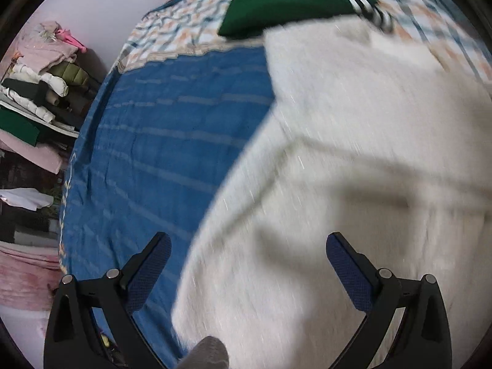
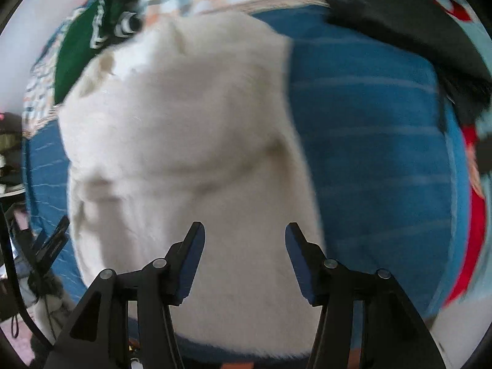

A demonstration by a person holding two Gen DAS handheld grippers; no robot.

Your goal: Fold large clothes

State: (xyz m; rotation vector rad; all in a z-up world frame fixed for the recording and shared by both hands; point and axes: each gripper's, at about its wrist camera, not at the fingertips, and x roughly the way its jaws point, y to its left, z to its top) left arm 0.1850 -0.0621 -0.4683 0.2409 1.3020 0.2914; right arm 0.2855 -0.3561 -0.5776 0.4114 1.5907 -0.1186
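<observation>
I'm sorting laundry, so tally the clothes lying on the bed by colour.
White: 1, fluffy sweater
Green: 1, striped-cuff top
Black: 1, garment
Total: 3, on the blue bedspread

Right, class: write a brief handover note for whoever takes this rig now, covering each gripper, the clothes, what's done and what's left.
Left gripper: open, empty, above the white fleece garment.
Right gripper: open, empty, above the same garment.
The white garment lies on the blue bedspread, apparently partly folded; blur hides the details.
A folded green garment lies beyond it; a black garment lies at the far right.
Left: finish folding the white garment.
</observation>
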